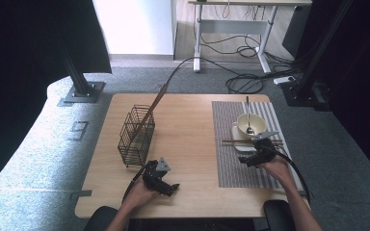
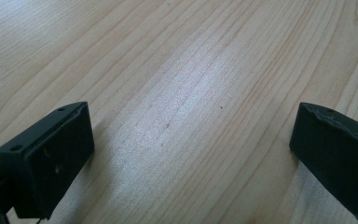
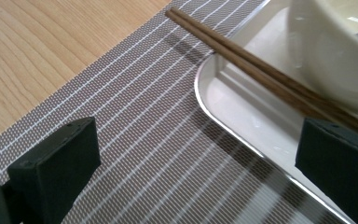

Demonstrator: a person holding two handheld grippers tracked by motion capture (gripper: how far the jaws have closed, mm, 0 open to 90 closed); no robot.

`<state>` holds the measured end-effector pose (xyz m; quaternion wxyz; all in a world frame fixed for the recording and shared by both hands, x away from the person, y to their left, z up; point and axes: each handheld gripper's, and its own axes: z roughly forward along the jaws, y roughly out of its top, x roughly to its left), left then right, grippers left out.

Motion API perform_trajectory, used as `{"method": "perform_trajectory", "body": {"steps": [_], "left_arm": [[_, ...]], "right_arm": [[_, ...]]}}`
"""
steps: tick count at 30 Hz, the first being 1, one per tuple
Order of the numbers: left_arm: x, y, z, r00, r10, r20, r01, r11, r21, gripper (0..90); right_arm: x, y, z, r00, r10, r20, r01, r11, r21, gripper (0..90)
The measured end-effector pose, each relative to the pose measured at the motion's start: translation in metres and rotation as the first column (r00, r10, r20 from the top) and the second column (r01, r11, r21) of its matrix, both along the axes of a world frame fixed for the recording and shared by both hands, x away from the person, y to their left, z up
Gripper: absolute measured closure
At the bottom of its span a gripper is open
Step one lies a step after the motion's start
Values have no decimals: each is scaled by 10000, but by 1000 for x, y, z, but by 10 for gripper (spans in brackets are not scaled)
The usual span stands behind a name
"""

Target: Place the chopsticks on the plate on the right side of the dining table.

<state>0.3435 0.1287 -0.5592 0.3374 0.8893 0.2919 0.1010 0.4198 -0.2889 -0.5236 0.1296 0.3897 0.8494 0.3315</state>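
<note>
A pair of brown chopsticks (image 1: 250,141) lies across a white plate (image 1: 237,144) on a striped placemat (image 1: 229,166) at the table's right. On the plate stands a cream bowl (image 1: 247,126) holding a spoon (image 1: 248,115). My right gripper (image 1: 251,158) hovers open just in front of the plate. In the right gripper view its jaws (image 3: 196,163) straddle the plate's rim (image 3: 242,107), with the chopsticks (image 3: 261,74) and bowl (image 3: 335,51) just beyond. My left gripper (image 1: 167,185) rests open near the front edge over bare wood (image 2: 191,154).
A black wire basket (image 1: 136,137) stands on the table's left half with a long brown stick (image 1: 154,103) leaning out of it. The wooden table (image 1: 188,125) has bare room in its middle. Cables and a desk frame lie on the floor beyond.
</note>
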Motion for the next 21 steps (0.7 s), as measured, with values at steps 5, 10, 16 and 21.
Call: {"method": "perform_trajectory", "body": {"steps": [5,10,16,21], "left_arm": [[0,0,0,10000,2,-4,-2,10000,-6,0],[0,0,0,10000,-2,-5,2,10000,-4,0],[-1,-1,0,10000,-28,-3,28,10000,-8,0],[-1,-1,0,10000,-46,-3,46,10000,-6,0]], "right_arm": [[3,10,-12,10000,-38,-7,38,9998,177,0],[7,14,-21,9999,-141,-80,140,9998,-111,7],[11,14,-28,9997,-256,-2,256,9989,-395,10],[13,14,-29,9993,-361,117,365,9987,-365,10]]}}
